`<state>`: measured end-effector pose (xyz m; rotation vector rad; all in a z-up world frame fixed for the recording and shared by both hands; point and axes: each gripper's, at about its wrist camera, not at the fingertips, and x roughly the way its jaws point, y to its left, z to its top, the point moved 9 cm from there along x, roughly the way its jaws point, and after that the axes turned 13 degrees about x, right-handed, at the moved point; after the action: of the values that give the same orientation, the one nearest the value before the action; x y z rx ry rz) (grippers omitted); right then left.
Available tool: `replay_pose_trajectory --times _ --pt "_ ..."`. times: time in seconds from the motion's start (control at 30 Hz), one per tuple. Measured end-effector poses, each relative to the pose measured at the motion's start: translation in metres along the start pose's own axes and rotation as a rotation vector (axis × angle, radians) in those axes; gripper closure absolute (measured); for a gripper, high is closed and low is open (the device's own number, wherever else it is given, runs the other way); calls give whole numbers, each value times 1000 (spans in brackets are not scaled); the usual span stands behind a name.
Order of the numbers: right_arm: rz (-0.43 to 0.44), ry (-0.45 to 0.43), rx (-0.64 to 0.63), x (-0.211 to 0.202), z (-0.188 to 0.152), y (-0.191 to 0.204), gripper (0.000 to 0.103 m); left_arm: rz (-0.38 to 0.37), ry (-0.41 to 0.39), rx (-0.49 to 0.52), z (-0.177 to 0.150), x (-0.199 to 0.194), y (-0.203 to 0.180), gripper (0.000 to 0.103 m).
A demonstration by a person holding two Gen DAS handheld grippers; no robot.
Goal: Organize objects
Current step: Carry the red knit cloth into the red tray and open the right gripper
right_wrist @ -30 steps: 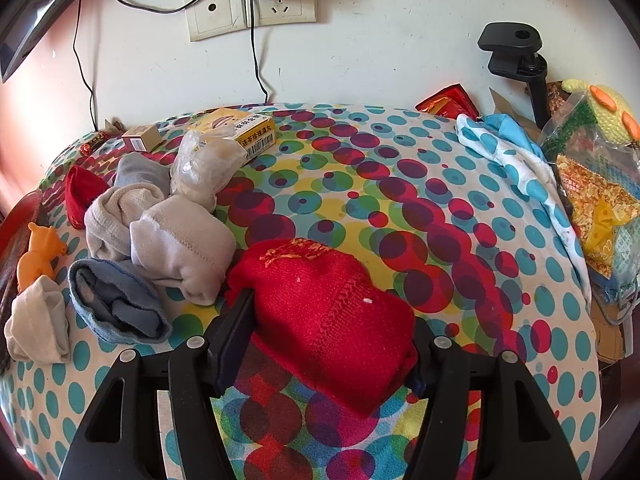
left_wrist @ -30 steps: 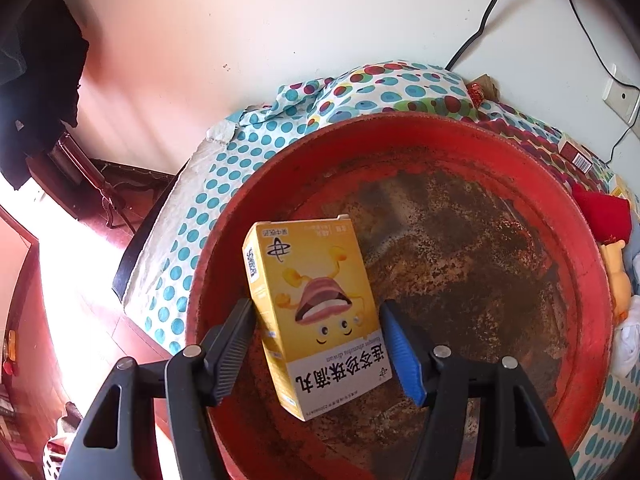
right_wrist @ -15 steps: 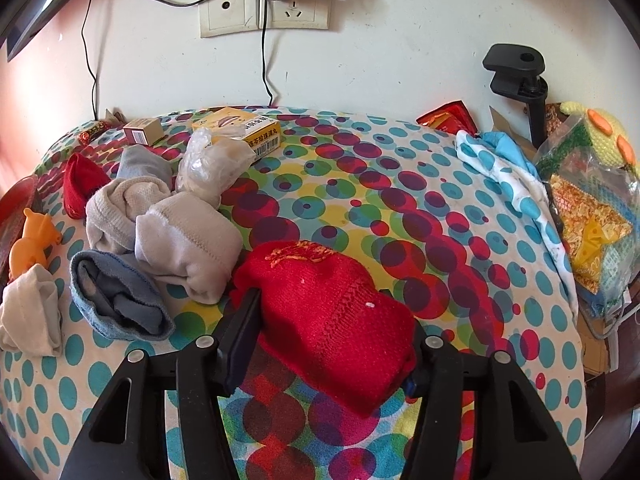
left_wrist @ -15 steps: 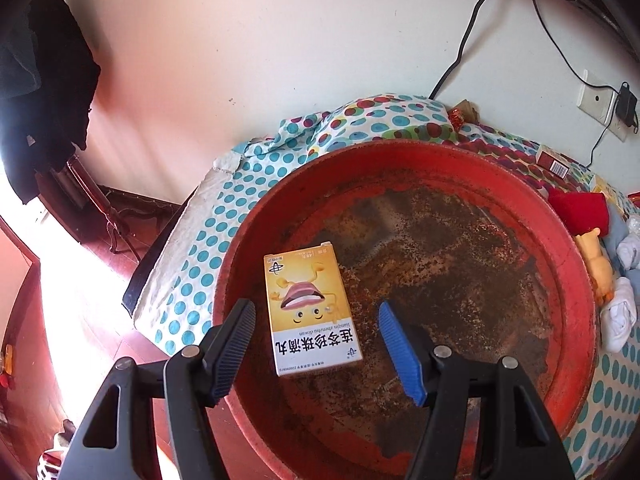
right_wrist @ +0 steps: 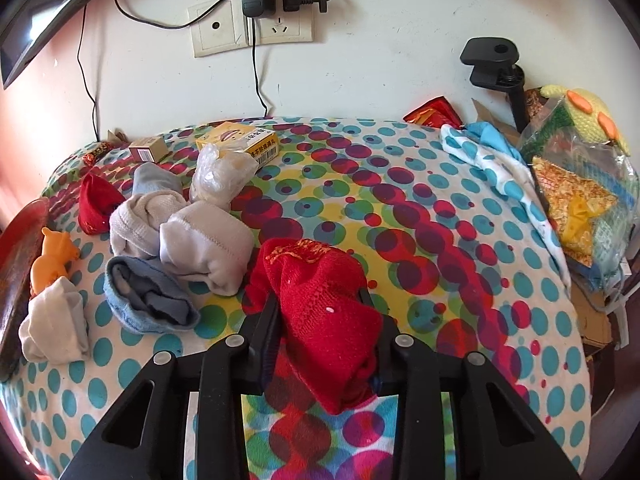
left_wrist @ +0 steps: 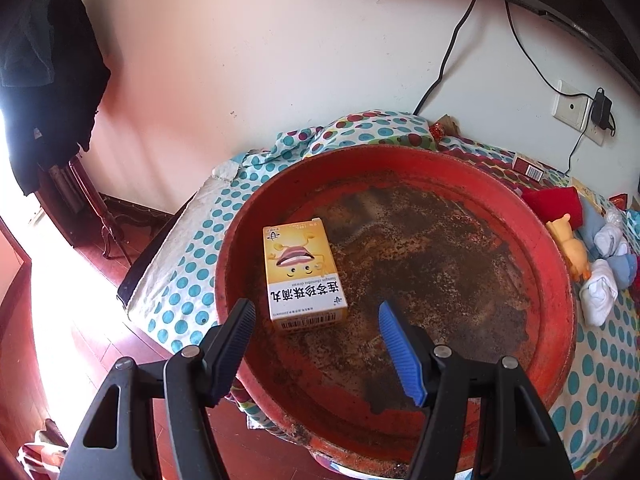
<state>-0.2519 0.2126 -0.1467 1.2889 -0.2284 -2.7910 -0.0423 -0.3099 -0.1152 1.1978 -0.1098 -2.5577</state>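
Observation:
A yellow medicine box (left_wrist: 300, 268) lies flat on the stained floor of the big red basin (left_wrist: 560, 272), near its left wall. My left gripper (left_wrist: 316, 308) hangs open just above and short of the box, touching nothing. On the spotted tablecloth (right_wrist: 400, 208), my right gripper (right_wrist: 320, 298) is closing its jaws on a red knitted sock (right_wrist: 312, 264). Both pads press into the sock's sides, bunching it up between them.
Left of the red sock lie several rolled socks (right_wrist: 200, 240), an orange toy (right_wrist: 52, 256), a plastic bag (right_wrist: 218, 176), a second yellow box (right_wrist: 244, 140) and a small box (right_wrist: 146, 150). Bags and a knitted toy (right_wrist: 576, 184) crowd the right edge. The floor drops off left of the basin.
The left gripper let go of the yellow box, which now lies in the basin, and drew back and up. The right gripper's jaws closed in on the red sock.

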Motion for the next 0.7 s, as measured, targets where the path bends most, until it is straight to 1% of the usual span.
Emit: replay_pose_trajectory --times 0.1,0.2,0.27,0.37,0.43,0.5,0.6,0.7 --pt "-3 -32 12 -17 3 5 71 -8 7 -11 -4 1 2 36" --pt "49 -45 23 -35 4 24 71 -12 -10 -29 -3 -1 7 36" --pt "99 -51 1 -47 4 49 71 4 -10 -39 -3 -1 12 36" --pt "202 -33 -51 -63 -3 102 71 -5 -7 -80 -4 0 21 36" --pt "270 -12 -111 -71 -13 147 71 -11 -9 -104 -5 -1 27 36" --pt "333 20 -166 -77 -28 188 71 1 -9 -115 -7 -2 32 36" --pt "416 72 -246 -82 -53 248 71 0 -7 -124 -9 -2 36 36" --pt "469 116 -318 -80 -80 300 71 -6 5 -135 -12 1 39 36"
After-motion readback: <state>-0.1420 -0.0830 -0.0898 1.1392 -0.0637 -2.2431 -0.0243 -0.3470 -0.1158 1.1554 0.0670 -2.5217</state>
